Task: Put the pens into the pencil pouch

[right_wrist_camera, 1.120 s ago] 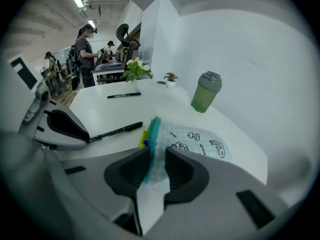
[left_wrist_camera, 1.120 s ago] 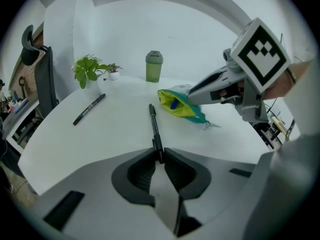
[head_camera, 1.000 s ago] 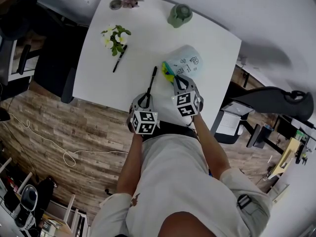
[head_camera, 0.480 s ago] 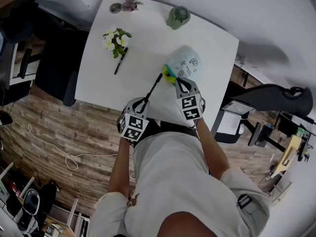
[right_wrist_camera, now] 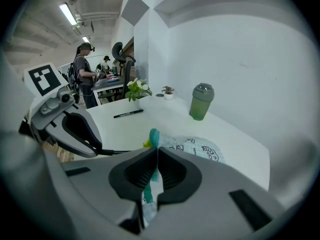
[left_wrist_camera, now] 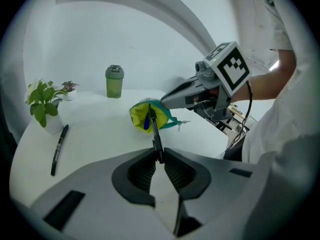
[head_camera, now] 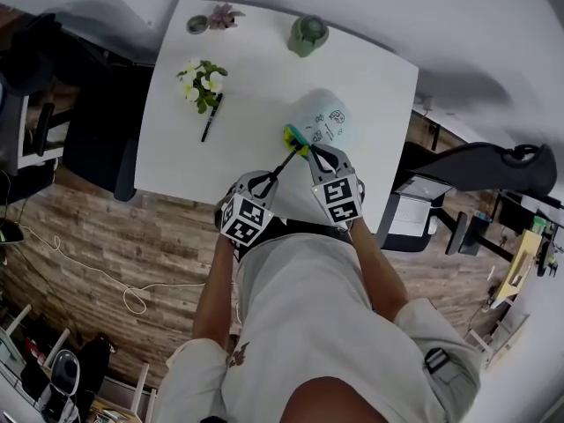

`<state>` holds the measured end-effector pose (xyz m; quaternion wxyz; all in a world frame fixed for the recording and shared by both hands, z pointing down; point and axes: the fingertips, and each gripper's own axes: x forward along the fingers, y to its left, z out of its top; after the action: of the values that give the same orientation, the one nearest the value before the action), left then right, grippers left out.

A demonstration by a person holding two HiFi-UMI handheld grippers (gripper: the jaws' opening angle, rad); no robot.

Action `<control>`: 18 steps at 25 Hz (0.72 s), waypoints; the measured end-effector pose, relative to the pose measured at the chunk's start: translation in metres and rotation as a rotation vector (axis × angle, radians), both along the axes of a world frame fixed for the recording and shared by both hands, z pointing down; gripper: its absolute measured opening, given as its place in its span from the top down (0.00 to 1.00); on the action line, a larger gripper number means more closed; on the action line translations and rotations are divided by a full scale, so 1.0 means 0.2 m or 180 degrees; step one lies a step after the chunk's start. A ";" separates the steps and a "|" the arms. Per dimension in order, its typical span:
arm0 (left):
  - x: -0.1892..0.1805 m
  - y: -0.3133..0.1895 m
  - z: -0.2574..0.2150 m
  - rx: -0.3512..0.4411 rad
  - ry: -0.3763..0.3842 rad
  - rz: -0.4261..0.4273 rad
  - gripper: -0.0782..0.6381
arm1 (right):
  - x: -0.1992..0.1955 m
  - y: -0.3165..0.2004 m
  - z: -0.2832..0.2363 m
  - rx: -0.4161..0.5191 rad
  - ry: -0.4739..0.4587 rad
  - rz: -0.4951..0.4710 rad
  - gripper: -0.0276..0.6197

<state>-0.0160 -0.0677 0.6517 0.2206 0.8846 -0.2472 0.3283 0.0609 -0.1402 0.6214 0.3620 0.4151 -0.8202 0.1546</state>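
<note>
The pale blue pencil pouch (head_camera: 328, 123) lies on the white table, its yellow-lined mouth (left_wrist_camera: 145, 115) held up and facing my left gripper. My right gripper (head_camera: 310, 152) is shut on the pouch's teal zipper edge (right_wrist_camera: 154, 135). My left gripper (head_camera: 269, 176) is shut on a black pen (left_wrist_camera: 155, 135) at its rear end. The pen's tip reaches into the pouch mouth, where a blue pen (left_wrist_camera: 146, 122) lies inside. A second black pen (head_camera: 211, 118) lies on the table by the plant; it also shows at the left gripper view's left (left_wrist_camera: 57, 149).
A potted plant with white flowers (head_camera: 199, 79) stands at the table's left, a small pot (head_camera: 210, 18) at the back left, a green lidded cup (head_camera: 306, 35) at the back. Office chairs flank the table (head_camera: 172, 148). People stand far off in the right gripper view.
Both grippers have risen. The left one lifted the black pen off the table and swung its tip rightward into the pouch mouth, which the right gripper has raised.
</note>
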 end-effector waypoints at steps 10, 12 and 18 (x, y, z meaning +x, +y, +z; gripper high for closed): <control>0.14 -0.19 0.03 0.0007 0.0035 0.0243 0.82 | -0.05 0.03 -0.05 -0.0017 -0.0150 -0.0056 0.94; 0.16 -0.21 0.05 -0.0016 0.0033 0.0312 0.82 | -0.06 0.04 -0.05 -0.0020 -0.0167 -0.0081 0.94; 0.22 -0.28 0.08 -0.0103 0.0141 0.0464 0.82 | -0.09 0.04 -0.06 -0.0034 -0.0227 -0.0081 0.94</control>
<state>0.0276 -0.1240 0.6681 0.2158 0.9036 -0.1718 0.3279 0.0425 -0.1317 0.6091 0.3367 0.3970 -0.8369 0.1691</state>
